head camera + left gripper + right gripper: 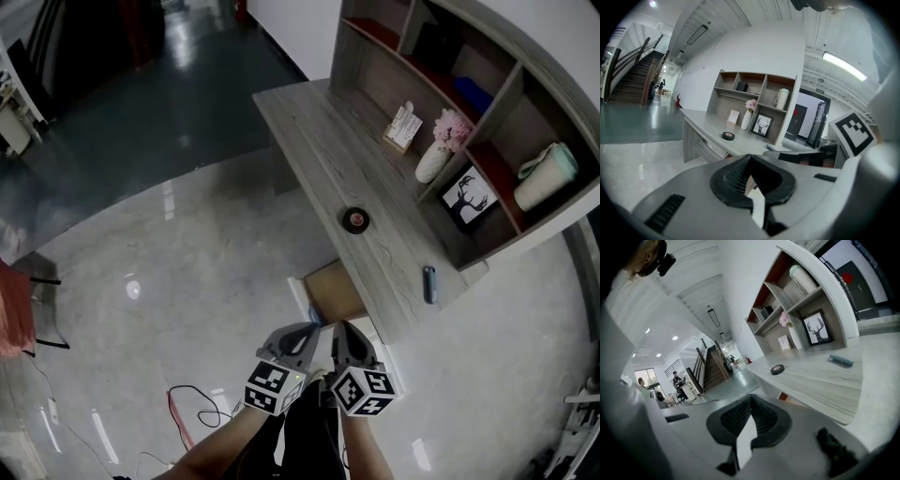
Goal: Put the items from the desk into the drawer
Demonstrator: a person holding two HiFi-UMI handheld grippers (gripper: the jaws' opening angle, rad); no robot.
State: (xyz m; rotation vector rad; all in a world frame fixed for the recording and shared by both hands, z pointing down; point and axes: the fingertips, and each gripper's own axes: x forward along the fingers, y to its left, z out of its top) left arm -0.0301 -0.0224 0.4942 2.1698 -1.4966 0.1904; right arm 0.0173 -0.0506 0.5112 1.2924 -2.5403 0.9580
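A black tape roll (354, 219) (728, 136) (777, 369) lies mid-desk on the grey wooden desk (319, 131). Near the desk's end lies a small blue item (429, 283) (841, 361). Under that end an open drawer (334, 291) sticks out, showing its brown inside. Both grippers hover side by side over the floor, short of the drawer and apart from the desk. My left gripper (309, 330) (750, 157) has its jaws together with nothing in them. My right gripper (339, 330) (751, 397) is shut and empty too.
A shelf unit (525, 75) stands on the desk's far side with a white vase of pink flowers (436, 155), a deer picture (469, 199), a card (403, 127) and a pale flask (546, 174). Cables (197, 405) trail on the glossy floor at lower left.
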